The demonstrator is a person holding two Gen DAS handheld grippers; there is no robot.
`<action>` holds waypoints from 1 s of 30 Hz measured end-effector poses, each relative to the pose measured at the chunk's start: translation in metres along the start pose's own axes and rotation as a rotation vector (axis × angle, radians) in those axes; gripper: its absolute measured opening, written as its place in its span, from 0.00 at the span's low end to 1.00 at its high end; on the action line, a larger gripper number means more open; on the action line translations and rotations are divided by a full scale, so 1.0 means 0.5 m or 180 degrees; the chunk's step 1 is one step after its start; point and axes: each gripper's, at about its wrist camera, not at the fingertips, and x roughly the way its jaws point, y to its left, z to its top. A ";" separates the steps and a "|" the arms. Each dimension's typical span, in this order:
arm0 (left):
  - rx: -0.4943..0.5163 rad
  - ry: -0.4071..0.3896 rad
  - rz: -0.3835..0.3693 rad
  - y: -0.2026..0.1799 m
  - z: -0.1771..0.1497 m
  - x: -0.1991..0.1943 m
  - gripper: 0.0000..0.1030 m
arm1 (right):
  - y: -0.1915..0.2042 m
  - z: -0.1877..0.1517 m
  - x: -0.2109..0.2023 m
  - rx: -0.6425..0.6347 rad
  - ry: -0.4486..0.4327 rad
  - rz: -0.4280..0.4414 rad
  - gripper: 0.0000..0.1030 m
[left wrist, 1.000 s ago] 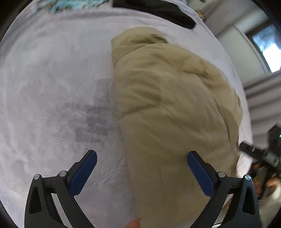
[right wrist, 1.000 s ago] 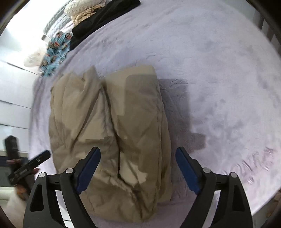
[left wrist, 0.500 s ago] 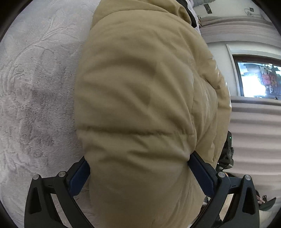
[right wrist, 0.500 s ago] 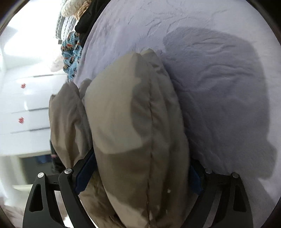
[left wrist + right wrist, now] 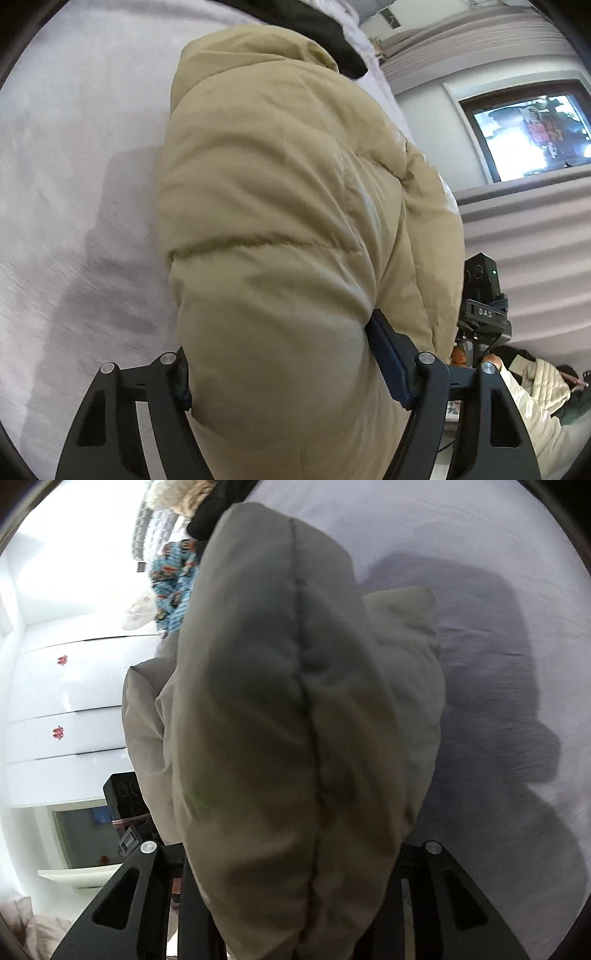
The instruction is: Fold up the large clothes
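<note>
A puffy tan down jacket (image 5: 280, 229), folded into a thick bundle, fills both wrist views. My left gripper (image 5: 280, 373) is shut on one end of it; the jacket bulges between the jaws, and the blue pad of the right finger (image 5: 388, 365) shows. My right gripper (image 5: 291, 867) is shut on the other end of the jacket (image 5: 295, 709), whose seam runs up the middle; its pads are hidden by the fabric. The bundle is raised off the pale lilac bed cover (image 5: 74, 166), which also shows in the right wrist view (image 5: 498, 590).
A black garment (image 5: 332, 40) lies at the far edge of the bed. A blue patterned cloth (image 5: 173, 587) and a cream knit (image 5: 181, 494) lie beyond. A window (image 5: 532, 129), white drawers (image 5: 66, 709) and a person in a light jacket (image 5: 535, 391) are around.
Both grippers came down over the ends of the jacket bundle, closed on it and lifted it off the bed; the views tilted up toward the walls.
</note>
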 end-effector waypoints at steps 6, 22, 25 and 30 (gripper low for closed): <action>0.0111 -0.0292 0.0232 0.092 0.071 -0.184 0.74 | 0.162 -0.014 0.134 -0.0166 -0.0122 0.0190 0.35; -0.0240 -0.0685 0.0979 0.461 0.107 -0.359 0.82 | 0.361 0.041 0.604 -0.0392 0.0237 -0.0103 0.39; -0.0164 -0.0687 0.1059 0.450 0.106 -0.342 0.83 | 0.341 0.038 0.601 -0.0255 0.0190 -0.0292 0.48; -0.0153 -0.0656 0.1245 0.442 0.102 -0.357 0.83 | 0.366 0.022 0.584 -0.0244 0.0100 -0.0632 0.52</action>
